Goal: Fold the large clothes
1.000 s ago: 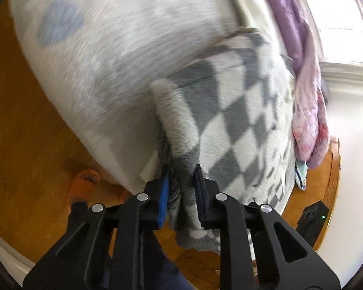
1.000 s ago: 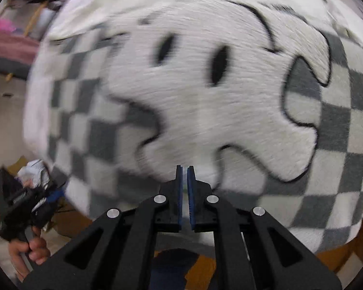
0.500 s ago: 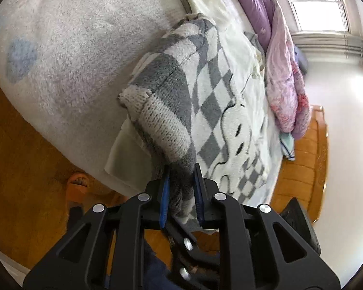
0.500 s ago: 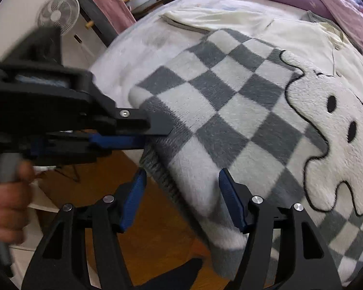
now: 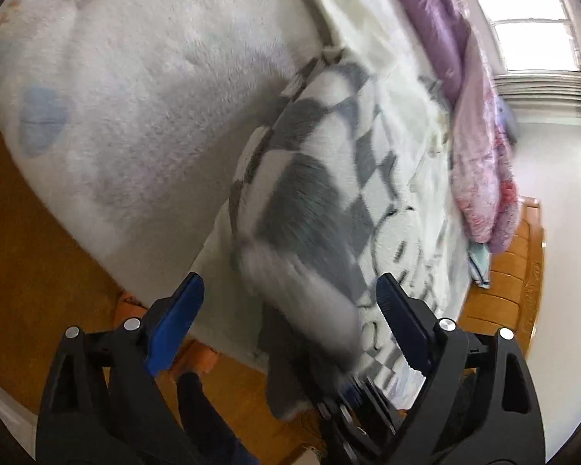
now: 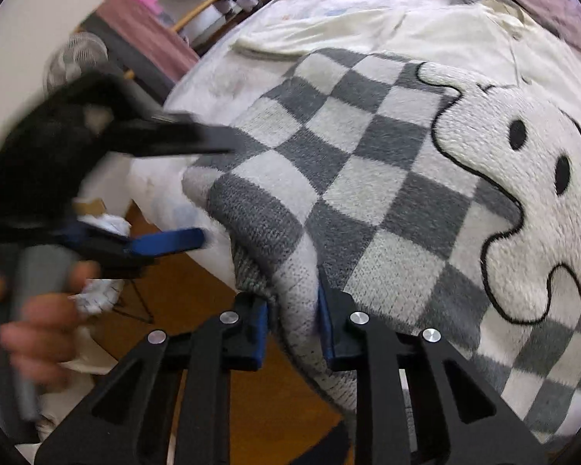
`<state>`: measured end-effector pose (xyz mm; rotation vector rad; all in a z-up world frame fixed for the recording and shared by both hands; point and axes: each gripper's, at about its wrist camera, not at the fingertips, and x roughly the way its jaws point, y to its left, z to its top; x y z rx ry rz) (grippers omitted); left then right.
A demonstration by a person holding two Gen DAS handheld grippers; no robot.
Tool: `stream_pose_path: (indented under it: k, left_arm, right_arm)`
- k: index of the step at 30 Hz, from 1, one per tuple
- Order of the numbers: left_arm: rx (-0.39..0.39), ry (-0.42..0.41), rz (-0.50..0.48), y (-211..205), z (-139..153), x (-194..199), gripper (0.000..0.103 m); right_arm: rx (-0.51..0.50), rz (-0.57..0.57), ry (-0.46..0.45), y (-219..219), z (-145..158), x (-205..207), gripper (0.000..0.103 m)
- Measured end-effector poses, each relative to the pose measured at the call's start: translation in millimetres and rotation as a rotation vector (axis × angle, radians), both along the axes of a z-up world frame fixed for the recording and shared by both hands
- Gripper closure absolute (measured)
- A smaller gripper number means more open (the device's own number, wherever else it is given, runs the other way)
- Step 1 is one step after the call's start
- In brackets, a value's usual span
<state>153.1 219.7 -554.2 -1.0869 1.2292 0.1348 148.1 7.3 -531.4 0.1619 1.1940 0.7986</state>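
A grey-and-white checkered fleece sweater (image 6: pixel 368 178) with a white cartoon ghost-like figure lies on the bed, its ribbed hem hanging over the bed's edge. My right gripper (image 6: pixel 292 321) is shut on the ribbed hem corner (image 6: pixel 290 294). My left gripper (image 5: pixel 290 310) is open, its blue pads (image 5: pixel 174 317) spread on either side of the blurred sweater corner (image 5: pixel 298 283) without holding it. The left gripper also shows in the right wrist view (image 6: pixel 197 190), open, just left of the sweater's edge.
The bed has a white fuzzy cover (image 5: pixel 143 97) and a cream sheet (image 6: pixel 368 27). A purple-pink quilt (image 5: pixel 480 162) lies along the far side. Orange wooden floor (image 5: pixel 27 263) lies below. A fan (image 6: pixel 75 58) and a rack stand at the left.
My left gripper has opened and let go of the sweater's hem. My right gripper, open half a second ago, has closed on the hem corner.
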Motion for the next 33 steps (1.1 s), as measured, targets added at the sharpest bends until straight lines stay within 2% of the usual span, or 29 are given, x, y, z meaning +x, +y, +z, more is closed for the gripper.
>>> stream_pose_path:
  k: [2,3,4,5,6,9,11,14,16,19,22,25,28,33]
  left_arm:
    - [0.007,0.007,-0.022,-10.8,-5.0,16.4,0.017]
    - [0.046,-0.011,-0.052,-18.8,-1.8,26.0,0.041]
    - [0.073,-0.018,-0.082,-24.7,1.0,31.9,0.053]
    - [0.133,-0.032,-0.136,-37.4,10.4,41.4,0.067]
    - [0.156,-0.050,-0.168,-46.1,17.0,46.6,0.074]
    - [0.287,-0.136,-0.290,-82.2,55.1,56.0,0.077]
    - [0.339,-0.189,-0.340,-107.5,80.4,58.2,0.078]
    - [0.362,-0.263,-0.412,-159.7,112.4,64.5,0.078]
    - [0.376,-0.299,-0.465,-194.0,123.4,68.4,0.078]
    - [0.395,-0.354,-0.604,-272.4,133.1,80.1,0.077]
    - [0.376,-0.368,-0.705,-332.8,126.2,85.5,0.077]
    - [0.366,-0.350,-0.831,-398.4,106.8,83.9,0.077]
    - [0.361,-0.312,-0.921,-436.4,78.6,77.9,0.077]
    - [0.397,-0.207,-1.047,-486.9,21.0,80.0,0.077]
  right_arm:
    - [0.042,-0.026,0.028,-9.8,5.5,2.8,0.084]
    - [0.055,-0.035,0.037,-15.2,7.4,2.7,0.085]
    - [0.069,-0.048,0.049,-22.5,9.7,3.2,0.085]
    - [0.081,-0.066,0.055,-30.6,12.5,4.1,0.085]
    - [0.101,-0.086,0.062,-40.4,15.5,5.3,0.086]
    - [0.162,-0.135,0.073,-72.4,29.5,6.8,0.085]
    - [0.203,-0.174,0.067,-99.9,43.8,2.3,0.085]
    - [0.247,-0.268,0.066,-156.9,65.7,-8.7,0.086]
    - [0.259,-0.334,0.071,-193.3,72.4,-16.4,0.086]
    - [0.263,-0.437,0.094,-248.3,74.4,-27.1,0.086]
    - [0.255,-0.559,0.134,-301.3,62.7,-36.7,0.087]
    - [0.269,-0.676,0.204,-340.9,43.3,-47.5,0.087]
    - [0.298,-0.820,0.309,-370.6,10.6,-61.8,0.087]
    - [0.273,-0.952,0.470,-395.8,-43.4,-84.1,0.087]
